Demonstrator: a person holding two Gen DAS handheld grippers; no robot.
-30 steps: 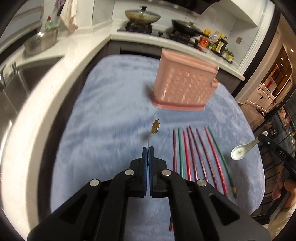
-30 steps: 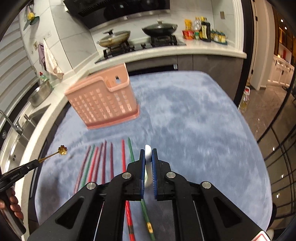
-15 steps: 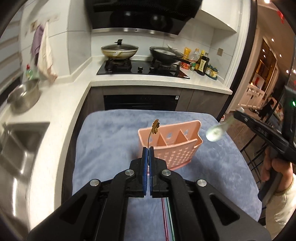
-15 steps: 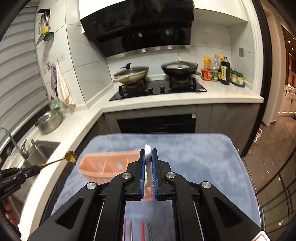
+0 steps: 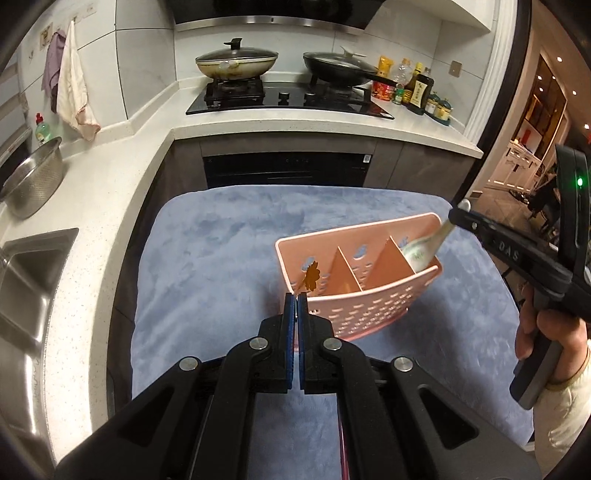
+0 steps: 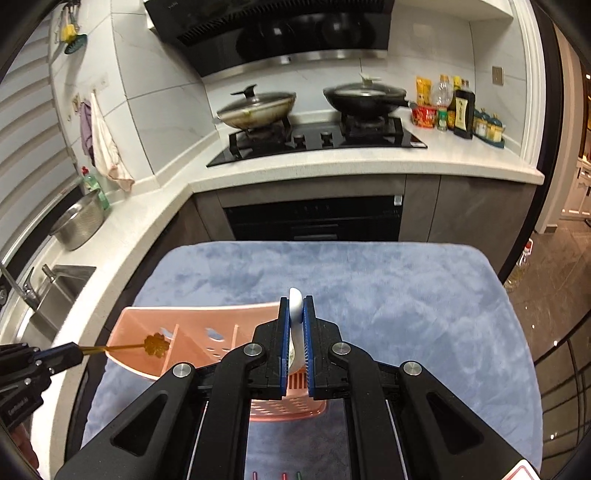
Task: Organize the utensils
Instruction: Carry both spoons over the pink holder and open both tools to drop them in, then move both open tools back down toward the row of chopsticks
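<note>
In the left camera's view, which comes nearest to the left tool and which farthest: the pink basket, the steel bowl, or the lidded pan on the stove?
1. Pink basket, just ahead of the left tool, on the blue cloth.
2. Steel bowl, far left on the counter.
3. Lidded pan, at the back on the stove.

Home kitchen. Gas hob (image 6: 317, 142) with two lidded pans: wok (image 6: 256, 109) and black pan (image 6: 365, 98), under a range hood (image 6: 266, 33). Built-in oven (image 6: 312, 219) below the white counter (image 5: 110, 177). Sink (image 5: 22, 280) with tap (image 6: 22, 288), steel bowl (image 5: 31, 177), dish soap (image 6: 96, 186), sauce bottles (image 6: 458, 109), towels (image 5: 72, 85) on tiled wall. Blue cloth (image 6: 388, 291) covers the desk.
</note>
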